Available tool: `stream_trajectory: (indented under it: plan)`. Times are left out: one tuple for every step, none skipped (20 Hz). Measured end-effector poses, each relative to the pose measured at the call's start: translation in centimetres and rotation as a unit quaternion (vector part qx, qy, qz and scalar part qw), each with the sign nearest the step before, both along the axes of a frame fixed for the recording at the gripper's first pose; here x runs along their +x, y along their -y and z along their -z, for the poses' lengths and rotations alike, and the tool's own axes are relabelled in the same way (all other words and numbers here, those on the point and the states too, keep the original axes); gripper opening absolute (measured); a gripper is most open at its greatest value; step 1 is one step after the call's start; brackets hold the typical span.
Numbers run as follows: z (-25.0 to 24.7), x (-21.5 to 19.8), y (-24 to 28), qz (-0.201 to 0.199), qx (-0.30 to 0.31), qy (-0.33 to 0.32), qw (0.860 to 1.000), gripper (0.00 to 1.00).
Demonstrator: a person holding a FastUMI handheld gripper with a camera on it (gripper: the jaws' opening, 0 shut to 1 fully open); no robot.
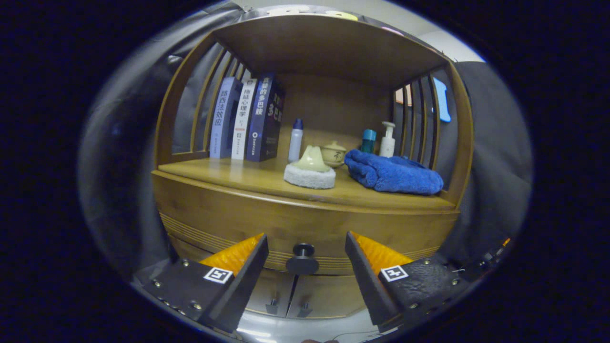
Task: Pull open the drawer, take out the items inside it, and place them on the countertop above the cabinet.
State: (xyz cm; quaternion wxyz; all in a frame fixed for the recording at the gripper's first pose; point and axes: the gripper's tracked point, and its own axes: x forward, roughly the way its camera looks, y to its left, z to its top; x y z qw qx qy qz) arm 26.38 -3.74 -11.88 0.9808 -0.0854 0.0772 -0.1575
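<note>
A wooden cabinet stands ahead with its drawer [267, 219] pushed in flush. The drawer's dark round knob [303, 258] sits between my fingers, level with their tips and a little beyond them. My gripper [305, 238] is open, both fingers clear of the knob. Above the drawer is the countertop [238, 174], holding a blue folded towel [391, 173] at the right and a pale polishing pad with a handle [310, 169] in the middle. What the drawer holds is hidden.
Three upright books [245, 120] stand at the countertop's back left. A white bottle with a blue cap [296, 140], a small lidded ceramic jar [333, 153], a teal bottle [368, 141] and a pump bottle [387, 140] line the back. Slatted side walls [419, 121] and a shelf roof enclose the space. Two lower doors [295, 295] sit under the drawer.
</note>
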Motion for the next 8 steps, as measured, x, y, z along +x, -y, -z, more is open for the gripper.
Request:
stream_trajectory:
  plan:
    - [-1.2,-0.8,0.1,-0.004,0.002,0.007,1.000,0.97]
    - [-2.7,-1.8,0.5,-0.004,0.004,0.019,1.000,0.97]
    - [-4.3,-2.7,0.9,-0.003,0.004,0.033,0.999,0.97]
    - [-5.9,-3.9,1.4,-0.004,0.006,0.046,0.999,0.97]
    - [-7.1,-5.1,1.8,-0.009,0.009,0.056,0.998,0.97]
    - [-8.1,-6.2,2.3,-0.014,0.013,0.060,0.998,0.97]
    - [-9.0,-7.5,3.1,-0.019,0.012,0.062,0.998,0.97]
    - [-10.0,-9.0,4.2,-0.018,0.007,0.063,0.998,0.97]
